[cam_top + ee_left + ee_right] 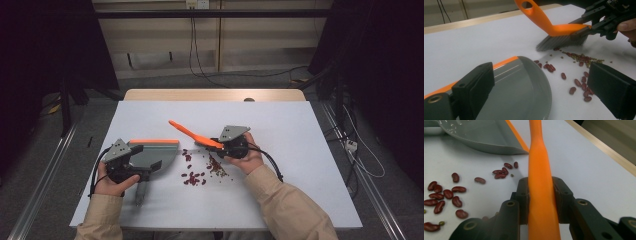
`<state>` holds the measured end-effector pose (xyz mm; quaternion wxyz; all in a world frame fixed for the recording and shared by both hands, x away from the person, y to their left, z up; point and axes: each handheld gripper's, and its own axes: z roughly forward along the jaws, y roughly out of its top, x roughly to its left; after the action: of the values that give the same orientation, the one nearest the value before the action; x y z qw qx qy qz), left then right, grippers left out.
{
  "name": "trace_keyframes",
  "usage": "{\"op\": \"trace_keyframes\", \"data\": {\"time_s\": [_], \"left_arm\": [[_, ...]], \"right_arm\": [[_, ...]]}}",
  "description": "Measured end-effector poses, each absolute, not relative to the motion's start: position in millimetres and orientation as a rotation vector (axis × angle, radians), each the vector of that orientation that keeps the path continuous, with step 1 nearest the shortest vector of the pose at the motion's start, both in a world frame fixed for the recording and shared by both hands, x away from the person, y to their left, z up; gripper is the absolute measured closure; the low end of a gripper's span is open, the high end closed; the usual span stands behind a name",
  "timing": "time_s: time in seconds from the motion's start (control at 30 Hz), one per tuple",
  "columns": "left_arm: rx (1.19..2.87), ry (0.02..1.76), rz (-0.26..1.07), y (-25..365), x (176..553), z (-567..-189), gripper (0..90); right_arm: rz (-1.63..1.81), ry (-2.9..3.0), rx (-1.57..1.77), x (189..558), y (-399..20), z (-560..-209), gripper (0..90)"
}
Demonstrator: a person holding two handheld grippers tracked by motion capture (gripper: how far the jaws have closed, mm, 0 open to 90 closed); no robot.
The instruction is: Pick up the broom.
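High view, orange brush (pixel 192 135) is squeezed tight by right gripper (pixel 225 145), red beans (pixel 192 177) are spread on white table (pixel 300 150), grey dustpan (pixel 157 155) sits between wide-open jaws of left gripper (pixel 147 160).

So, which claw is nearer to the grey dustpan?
Left. The left claw is over the dustpan, its jaws spread wide; the right claw, clamping the orange brush, is beyond the beans.
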<state>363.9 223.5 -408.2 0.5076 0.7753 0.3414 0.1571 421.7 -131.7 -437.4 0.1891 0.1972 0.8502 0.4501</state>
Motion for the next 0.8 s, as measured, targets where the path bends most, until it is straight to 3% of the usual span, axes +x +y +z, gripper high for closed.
{"op": "trace_keyframes", "data": {"time_s": [0.8], "left_arm": [[1.882,0.825,0.386,226,361,-409,7.4]], "right_arm": [[1.319,2.484,0.455,392,-143,-432,70.8]]}}
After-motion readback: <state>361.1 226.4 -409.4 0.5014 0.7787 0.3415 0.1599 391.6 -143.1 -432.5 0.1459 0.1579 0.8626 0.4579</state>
